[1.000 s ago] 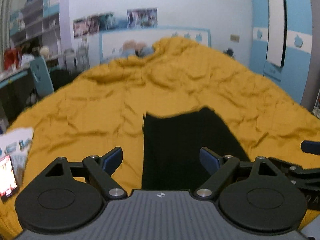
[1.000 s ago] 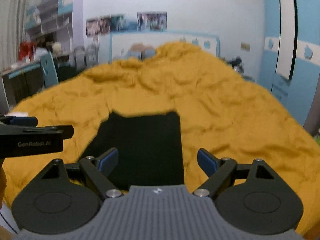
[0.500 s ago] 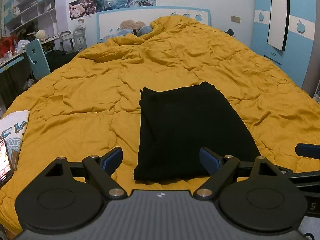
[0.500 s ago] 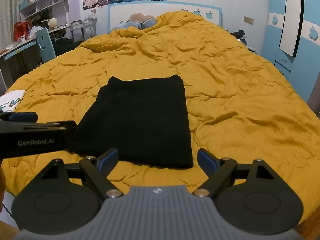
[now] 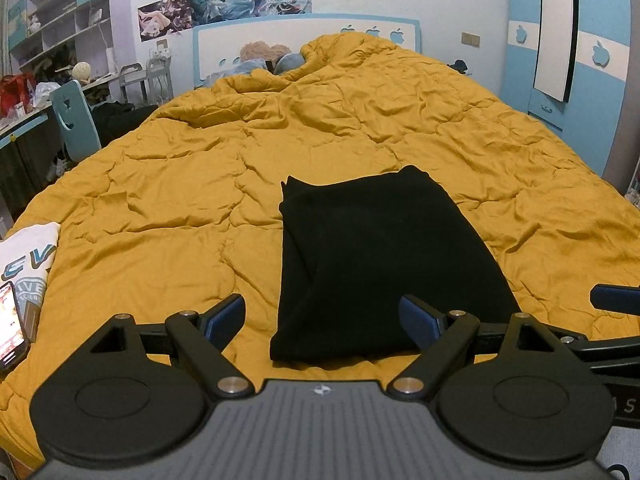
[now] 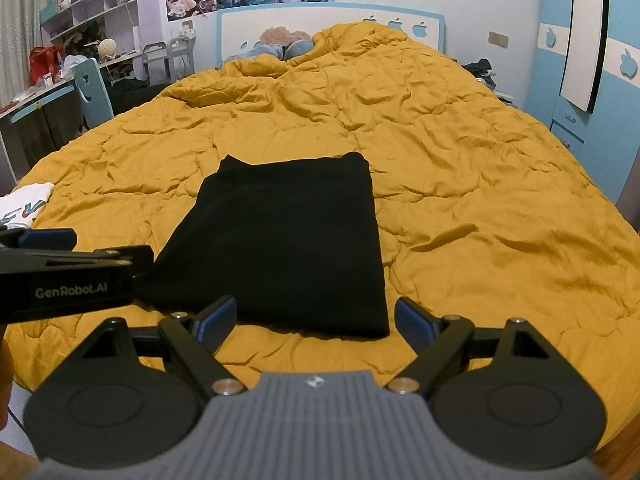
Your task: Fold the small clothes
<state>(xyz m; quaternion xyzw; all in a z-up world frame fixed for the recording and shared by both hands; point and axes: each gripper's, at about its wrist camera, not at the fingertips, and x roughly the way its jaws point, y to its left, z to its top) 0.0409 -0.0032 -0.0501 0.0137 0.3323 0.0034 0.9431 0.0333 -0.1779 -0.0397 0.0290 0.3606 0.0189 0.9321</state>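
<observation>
Both my left gripper (image 5: 322,316) and right gripper (image 6: 315,317) hang wide open and empty over the folded black knit garment (image 6: 280,240) on the yellow quilt (image 6: 460,200) — soft, limp, light — so I'd pinch its near corners.

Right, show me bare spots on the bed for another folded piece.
Free: the yellow duvet right of the black folded garment, and the stretch between it and the white printed shirt. Crowded: the left edge, with shirt and phone, and the pillows at the headboard.

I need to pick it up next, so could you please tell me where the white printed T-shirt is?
The white printed T-shirt lies at the yellow quilt's left edge, beside a phone, well left of the folded black garment.
</observation>
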